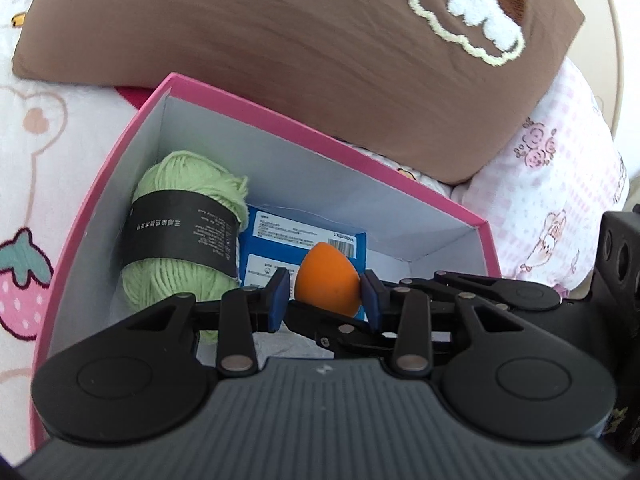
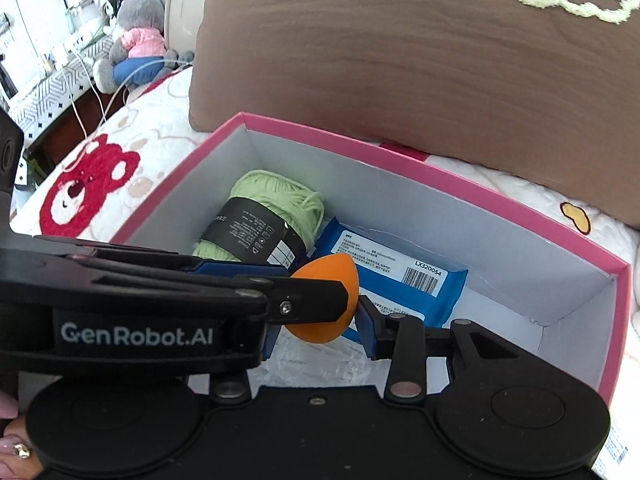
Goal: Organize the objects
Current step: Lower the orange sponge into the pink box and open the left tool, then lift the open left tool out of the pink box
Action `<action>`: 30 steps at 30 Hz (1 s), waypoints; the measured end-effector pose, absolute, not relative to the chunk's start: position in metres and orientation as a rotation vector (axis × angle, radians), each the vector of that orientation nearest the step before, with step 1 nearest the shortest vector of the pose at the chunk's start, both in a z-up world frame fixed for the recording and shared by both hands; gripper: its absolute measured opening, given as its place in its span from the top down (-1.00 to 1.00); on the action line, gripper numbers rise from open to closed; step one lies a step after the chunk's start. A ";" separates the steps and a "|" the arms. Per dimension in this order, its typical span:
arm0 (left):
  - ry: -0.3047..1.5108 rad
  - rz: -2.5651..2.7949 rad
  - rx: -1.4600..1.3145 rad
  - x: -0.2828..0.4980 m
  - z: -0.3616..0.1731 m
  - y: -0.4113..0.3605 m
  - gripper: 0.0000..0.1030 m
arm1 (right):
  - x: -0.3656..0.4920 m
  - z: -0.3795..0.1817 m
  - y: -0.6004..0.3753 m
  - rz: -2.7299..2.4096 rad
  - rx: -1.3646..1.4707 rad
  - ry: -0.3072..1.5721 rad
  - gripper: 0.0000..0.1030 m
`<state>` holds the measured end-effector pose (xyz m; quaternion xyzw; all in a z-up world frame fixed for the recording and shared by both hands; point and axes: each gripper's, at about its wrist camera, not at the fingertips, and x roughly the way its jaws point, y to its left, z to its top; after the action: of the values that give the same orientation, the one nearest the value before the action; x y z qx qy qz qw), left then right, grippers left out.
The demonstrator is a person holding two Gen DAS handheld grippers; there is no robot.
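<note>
The orange makeup sponge point(image 1: 326, 283) hangs inside the pink box point(image 1: 96, 196), over the blue wipes pack point(image 1: 280, 236) and beside the green yarn skein point(image 1: 184, 224). The left gripper point(image 1: 326, 294) and the right gripper point(image 2: 320, 320) both sit at the sponge with pads against it; the left crosses the right's view. A brown pillow point(image 1: 280, 32) leans behind the box.
</note>
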<state>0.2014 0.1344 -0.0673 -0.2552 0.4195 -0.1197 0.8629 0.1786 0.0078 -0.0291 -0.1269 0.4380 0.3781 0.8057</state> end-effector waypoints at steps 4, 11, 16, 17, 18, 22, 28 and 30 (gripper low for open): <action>0.871 -0.240 -0.552 0.202 -0.069 0.136 0.29 | 0.183 -0.030 0.010 0.806 -0.273 0.950 0.12; 0.866 -0.208 -0.521 0.195 -0.060 0.138 0.29 | 0.179 -0.030 0.008 0.839 -0.301 0.947 0.10; 0.841 -0.172 -0.526 0.190 -0.054 0.144 0.29 | 0.177 -0.027 0.003 0.830 -0.313 0.920 -0.07; 0.843 -0.165 -0.528 0.188 -0.054 0.145 0.29 | 0.178 -0.027 0.002 0.836 -0.310 0.917 -0.11; 0.848 -0.158 -0.527 0.187 -0.053 0.145 0.29 | 0.178 -0.025 0.001 0.836 -0.307 0.914 -0.14; 0.871 -0.151 -0.512 0.178 -0.047 0.144 0.29 | 0.173 -0.019 -0.007 0.852 -0.305 0.894 -0.15; 0.905 -0.151 -0.482 0.162 -0.027 0.140 0.27 | 0.153 0.000 -0.033 0.890 -0.252 0.890 -0.15; 0.921 -0.145 -0.457 0.156 -0.019 0.138 0.27 | 0.144 0.006 -0.040 0.905 -0.257 0.885 -0.15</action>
<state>0.1556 0.1377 -0.0192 -0.2186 0.4399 -0.0691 0.8683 0.1444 -0.0401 0.0064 -0.1197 0.4122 0.4216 0.7987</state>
